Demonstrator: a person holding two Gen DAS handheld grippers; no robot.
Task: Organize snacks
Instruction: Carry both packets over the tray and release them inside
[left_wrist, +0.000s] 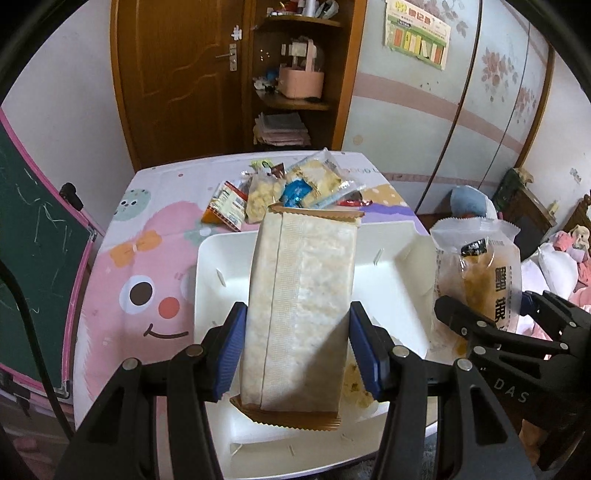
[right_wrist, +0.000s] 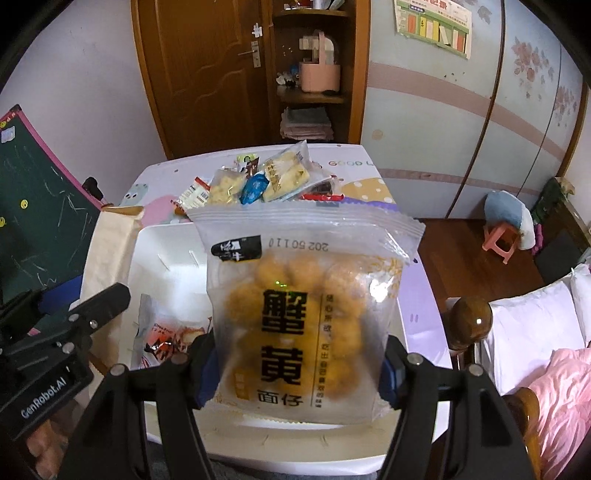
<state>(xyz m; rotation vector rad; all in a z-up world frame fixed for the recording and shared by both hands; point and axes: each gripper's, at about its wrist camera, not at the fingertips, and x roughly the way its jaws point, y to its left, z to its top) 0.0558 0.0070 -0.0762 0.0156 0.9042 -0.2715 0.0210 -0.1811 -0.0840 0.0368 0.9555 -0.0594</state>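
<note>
My left gripper (left_wrist: 295, 345) is shut on a long beige snack pack (left_wrist: 301, 306) with brown crimped ends, held above the white bin (left_wrist: 210, 266). Its blue pads (left_wrist: 231, 350) press the pack's sides. My right gripper (right_wrist: 295, 369) is shut on a clear bag of yellow puffed balls (right_wrist: 303, 314) with large black characters, also over the white bin (right_wrist: 147, 251). That bag (left_wrist: 480, 273) and the right gripper (left_wrist: 491, 332) show at the right of the left wrist view. A red-and-white packet (right_wrist: 166, 336) lies inside the bin. A heap of loose snacks (left_wrist: 288, 188) sits on the table beyond the bin.
The table wears a pastel cartoon cloth (left_wrist: 147, 258). A green chalkboard (left_wrist: 33, 251) leans at the left. Behind stand a wooden door (left_wrist: 177, 74) and shelf unit (left_wrist: 299, 74). A bed with pink bedding (right_wrist: 554, 387) and a wooden bedpost (right_wrist: 471, 321) lie to the right; a pink stool (right_wrist: 502, 236) stands on the floor.
</note>
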